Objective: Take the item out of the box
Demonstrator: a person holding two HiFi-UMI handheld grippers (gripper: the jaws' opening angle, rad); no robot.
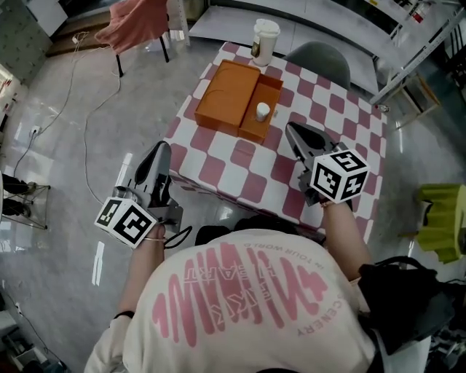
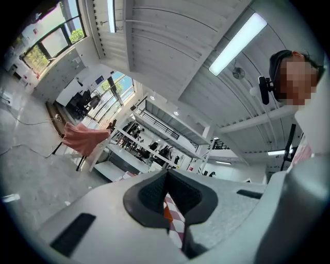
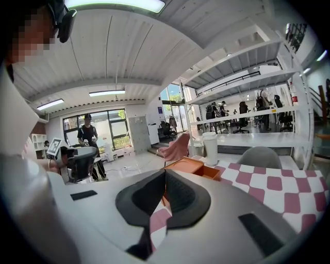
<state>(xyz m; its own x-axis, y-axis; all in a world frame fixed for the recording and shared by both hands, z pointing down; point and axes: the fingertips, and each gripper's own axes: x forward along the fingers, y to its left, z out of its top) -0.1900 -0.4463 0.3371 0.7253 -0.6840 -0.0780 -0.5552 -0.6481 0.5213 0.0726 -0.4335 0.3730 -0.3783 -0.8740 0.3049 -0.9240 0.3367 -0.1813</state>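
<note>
Holding a gripper in each hand, a person stands at the near edge of a table (image 1: 328, 102) covered in a pink-and-white checked cloth; the left gripper (image 1: 162, 150) hangs off the table's near left corner, over the pale floor, and in the left gripper view its jaws are pressed together at the tips with nothing between them (image 2: 166, 175); the right gripper (image 1: 291, 130) hovers above the near right part of the cloth, just beside the orange box (image 1: 231, 93) but not touching it, and the right gripper view shows its jaws likewise clenched and empty (image 3: 165, 175); the box lies open on the far left part of the table, its wide flat lid to the left and a narrower compartment to the right; a small white container (image 1: 262, 111) stands upright inside that compartment, apart from both grippers; a lidded white paper cup (image 1: 264, 40) stands at the table's far edge behind the box; a grey chair (image 1: 320, 57) is tucked at the far side; a pink cloth (image 1: 138, 22) drapes a chair well off to the left; a thin cable (image 1: 80, 109) trails across the floor
</note>
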